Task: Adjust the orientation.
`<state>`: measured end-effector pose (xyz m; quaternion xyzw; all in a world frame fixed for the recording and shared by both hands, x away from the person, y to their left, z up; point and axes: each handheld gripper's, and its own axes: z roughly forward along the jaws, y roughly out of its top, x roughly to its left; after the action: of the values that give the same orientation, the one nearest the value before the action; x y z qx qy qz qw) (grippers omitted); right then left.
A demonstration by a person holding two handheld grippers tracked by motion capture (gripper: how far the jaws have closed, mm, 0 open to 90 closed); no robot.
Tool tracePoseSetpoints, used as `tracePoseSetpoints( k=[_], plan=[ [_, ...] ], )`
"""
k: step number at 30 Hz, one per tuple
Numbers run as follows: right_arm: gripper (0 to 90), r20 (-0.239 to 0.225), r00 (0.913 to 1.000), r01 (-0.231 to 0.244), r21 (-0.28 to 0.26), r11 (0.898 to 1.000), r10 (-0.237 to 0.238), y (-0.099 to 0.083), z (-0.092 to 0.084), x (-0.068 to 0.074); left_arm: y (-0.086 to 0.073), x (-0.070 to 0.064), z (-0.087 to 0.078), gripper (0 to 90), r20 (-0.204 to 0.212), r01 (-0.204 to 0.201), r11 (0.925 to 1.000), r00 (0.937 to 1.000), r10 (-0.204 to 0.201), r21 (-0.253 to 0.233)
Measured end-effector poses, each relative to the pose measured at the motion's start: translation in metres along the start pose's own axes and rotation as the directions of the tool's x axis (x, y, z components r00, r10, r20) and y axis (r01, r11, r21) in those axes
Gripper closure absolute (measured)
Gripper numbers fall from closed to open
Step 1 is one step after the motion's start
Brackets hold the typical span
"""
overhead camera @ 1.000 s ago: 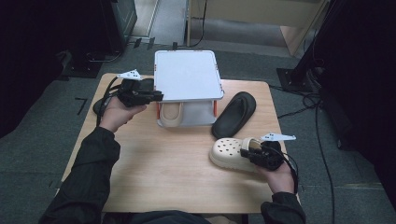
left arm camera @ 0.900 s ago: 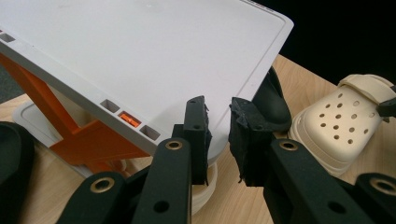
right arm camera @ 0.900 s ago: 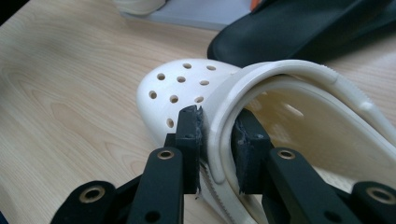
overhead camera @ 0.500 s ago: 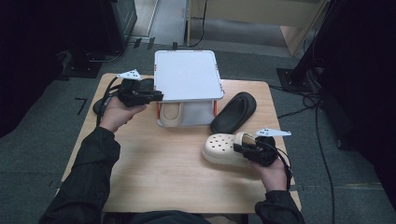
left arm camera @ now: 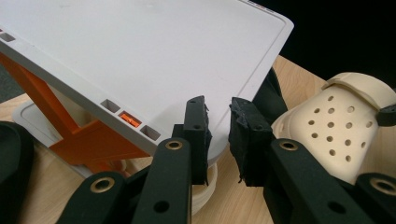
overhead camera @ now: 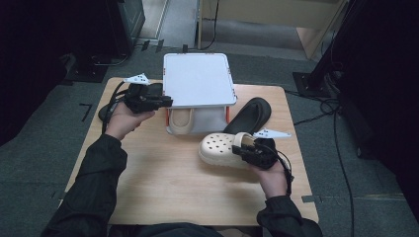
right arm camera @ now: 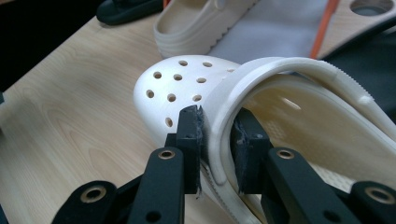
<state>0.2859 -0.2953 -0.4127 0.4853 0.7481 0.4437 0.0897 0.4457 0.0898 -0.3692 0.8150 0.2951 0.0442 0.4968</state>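
1. Right gripper view: we have the cream clog (right arm camera: 196, 88) by the rim of its opening and the folded strap, out on the wooden table (overhead camera: 163, 182) just in front of the white rack (overhead camera: 197, 79); that thin hold could let it twist or slip.
2. Our right gripper (right arm camera: 217, 140) is clamped on that rim, jaws nearly together.
3. Our left gripper (left arm camera: 218, 140) rests almost closed and empty beside the rack's edge, where it could knock the rack.

Looks like a lab or test room: grey carpet (overhead camera: 44, 148), loose cables (overhead camera: 341, 143), dark equipment stands (overhead camera: 336, 54) around one wooden surface (overhead camera: 163, 187).
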Motion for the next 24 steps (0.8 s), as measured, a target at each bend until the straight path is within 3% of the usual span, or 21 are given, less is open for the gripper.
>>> tracePoseSetpoints(
  k=[7, 15, 21, 24],
  plan=[
    [75.5, 0.003, 0.9999, 0.013, -0.012, 1.000, -0.013, 0.021, 0.024, 0.009, 0.000, 0.000, 0.000, 77.1, 0.003, 0.000, 1.0000, 1.0000, 0.000, -0.001],
    [75.4, 0.061, 0.9981, 0.001, -0.012, 1.000, -0.001, 0.037, 0.045, 0.003, 0.000, 0.000, 0.000, 77.1, 0.003, 0.000, 1.0000, 1.0000, 0.000, -0.001],
    [75.0, 0.095, 0.9953, -0.016, -0.005, 1.000, 0.016, 0.037, 0.059, -0.004, 0.000, 0.000, 0.000, 77.0, 0.002, 0.000, 1.0000, 1.0000, 0.000, -0.002],
    [74.7, 0.075, 0.9969, -0.024, -0.014, 1.000, 0.025, 0.032, 0.064, -0.005, 0.000, 0.000, 0.000, 77.0, 0.003, -0.001, 1.0000, 1.0000, 0.001, -0.002]
  ],
)
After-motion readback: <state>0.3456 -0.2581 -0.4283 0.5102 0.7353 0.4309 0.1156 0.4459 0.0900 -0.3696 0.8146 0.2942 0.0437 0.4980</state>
